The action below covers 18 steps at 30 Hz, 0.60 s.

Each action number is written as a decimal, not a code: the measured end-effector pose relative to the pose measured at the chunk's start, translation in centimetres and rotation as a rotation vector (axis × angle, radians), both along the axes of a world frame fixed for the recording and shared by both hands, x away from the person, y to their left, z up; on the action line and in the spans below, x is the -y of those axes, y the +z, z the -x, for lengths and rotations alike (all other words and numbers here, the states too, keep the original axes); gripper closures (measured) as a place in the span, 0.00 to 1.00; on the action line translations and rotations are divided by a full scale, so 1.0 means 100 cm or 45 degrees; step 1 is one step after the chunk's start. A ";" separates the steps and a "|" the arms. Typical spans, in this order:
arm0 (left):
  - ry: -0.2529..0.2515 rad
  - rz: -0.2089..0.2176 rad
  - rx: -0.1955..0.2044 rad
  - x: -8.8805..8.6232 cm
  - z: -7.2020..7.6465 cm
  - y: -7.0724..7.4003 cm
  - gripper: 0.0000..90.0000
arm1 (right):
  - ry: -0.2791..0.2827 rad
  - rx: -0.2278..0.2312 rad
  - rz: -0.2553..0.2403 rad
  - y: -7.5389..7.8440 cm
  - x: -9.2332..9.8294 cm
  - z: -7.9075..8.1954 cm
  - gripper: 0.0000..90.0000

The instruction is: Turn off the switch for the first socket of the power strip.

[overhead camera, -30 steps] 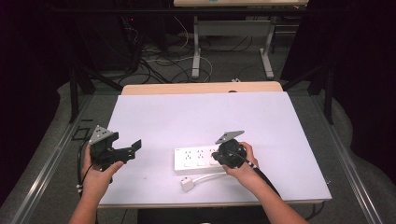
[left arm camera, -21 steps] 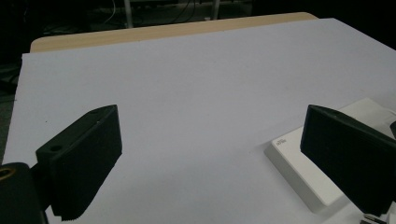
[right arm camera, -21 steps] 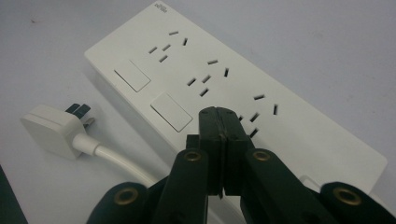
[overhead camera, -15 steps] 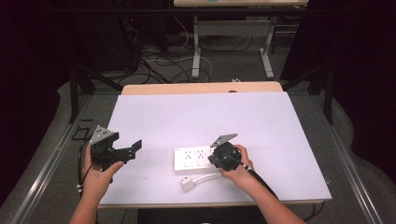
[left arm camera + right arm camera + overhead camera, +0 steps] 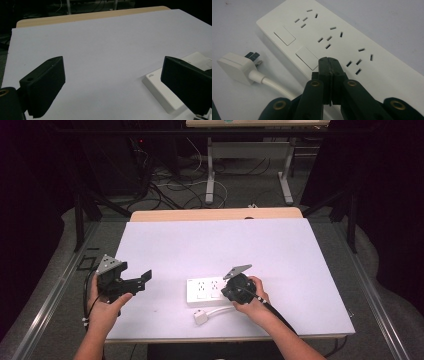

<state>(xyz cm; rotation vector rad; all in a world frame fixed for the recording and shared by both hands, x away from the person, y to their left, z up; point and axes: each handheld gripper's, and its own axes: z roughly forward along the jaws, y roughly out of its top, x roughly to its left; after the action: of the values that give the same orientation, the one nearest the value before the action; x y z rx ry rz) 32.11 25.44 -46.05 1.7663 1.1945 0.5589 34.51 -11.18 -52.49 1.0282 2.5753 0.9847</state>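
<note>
A: Looking down from above, what is on the desk (image 5: 280, 250)?

B: A white power strip (image 5: 207, 290) lies flat near the front edge of the desk, about in the middle. Its white plug (image 5: 201, 317) lies just in front of it, and a white cord (image 5: 222, 310) runs from the plug toward the right hand (image 5: 255, 300).

A: Where is the right tool (image 5: 234, 289)?

B: It is at the right end of the power strip, pointing down at it. In the right gripper view the two black jaws are pressed tight together with nothing between them. Their tip (image 5: 329, 62) sits right by a flat switch (image 5: 307, 57) on top of the strip. I cannot tell if the tip is touching the switch or just over it.

A: And the plug in that view?

B: The plug (image 5: 235, 67) lies on the desk beside the strip, apart from it, with its metal pins (image 5: 254, 57) pointing toward the strip.

A: What about the left tool (image 5: 142, 280)?

B: The left hand (image 5: 102, 307) holds it above the left part of the desk, well apart from the strip. In the left gripper view its jaws stand wide apart and hold nothing. The end of the power strip (image 5: 162, 85) shows past the jaw on the right of that view.
</note>
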 end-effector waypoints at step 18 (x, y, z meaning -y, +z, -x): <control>0.001 0.001 0.000 0.000 0.000 0.000 0.06 | 0.000 -0.003 -0.013 -0.001 0.002 -0.001 1.00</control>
<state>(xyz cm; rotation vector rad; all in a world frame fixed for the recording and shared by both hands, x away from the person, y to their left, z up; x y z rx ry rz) 32.09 25.46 -46.04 1.7656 1.1948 0.5590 34.60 -11.37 -52.58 1.0328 2.5748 0.9980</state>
